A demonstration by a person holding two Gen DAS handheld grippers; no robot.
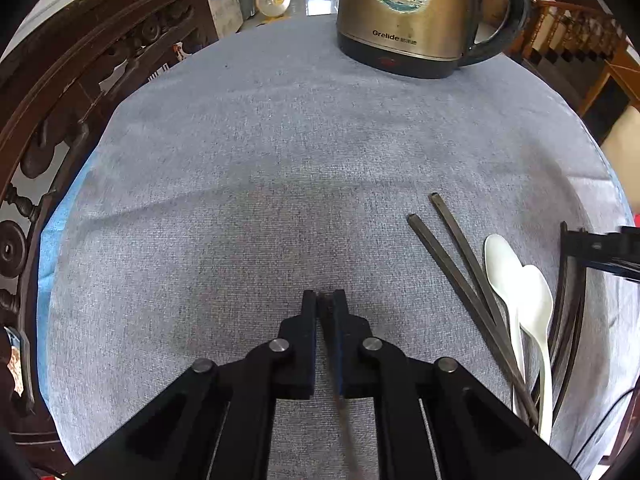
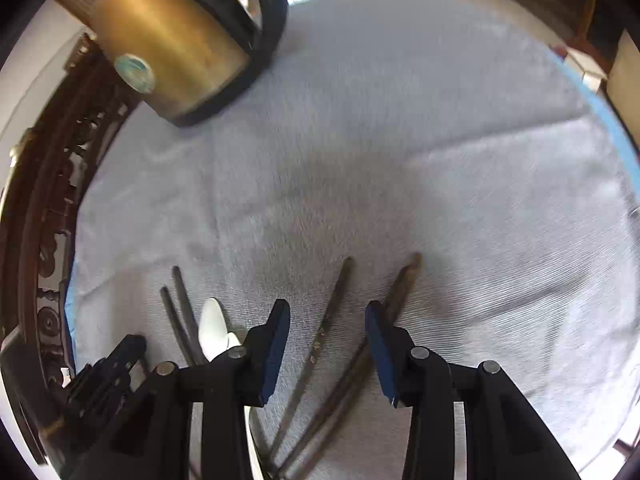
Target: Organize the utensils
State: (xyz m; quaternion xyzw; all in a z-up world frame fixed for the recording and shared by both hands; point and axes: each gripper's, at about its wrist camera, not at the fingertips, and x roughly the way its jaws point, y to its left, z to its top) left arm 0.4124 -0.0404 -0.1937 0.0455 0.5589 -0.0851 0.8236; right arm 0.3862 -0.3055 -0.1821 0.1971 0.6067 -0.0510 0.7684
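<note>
The left tongs (image 1: 324, 300) sit lowest in the left wrist view, clenched on a thin dark chopstick (image 1: 340, 380) that runs back between the two black fingers toward the camera; its far end barely shows past the tips. The tongs hover over the grey cloth of the counter (image 1: 260, 180).

To the right of them, a pair of dark chopsticks (image 1: 452, 272) lies flat on the cloth, the square ends spread apart and pointing away, the near ends converging. Touching these, just to their right, lie two white spoons (image 1: 520, 292), bowls pointing away and overlapping, handles running toward the camera. Further right, at the edge of the view, more dark sticks curve along beside a black part of the other tool (image 1: 600, 246).

In the right wrist view, which is blurred, the right tongs (image 2: 328, 316) are released, blue-padded fingers (image 2: 276, 344) wide apart, holding nothing. Between and under them two brown chopsticks (image 2: 332, 320) lie on the cloth, fanned outward, the right one passing just beside the right finger. The white spoons (image 2: 214, 326) and dark pair (image 2: 180, 312) lie to the left, with the left tongs (image 2: 124, 354) near them.

A brass-coloured electric kettle (image 1: 404, 12) with a black handle stands at the far side of the counter, well apart from the utensils. Carved dark wooden furniture (image 1: 80, 80) borders the counter on the left.
</note>
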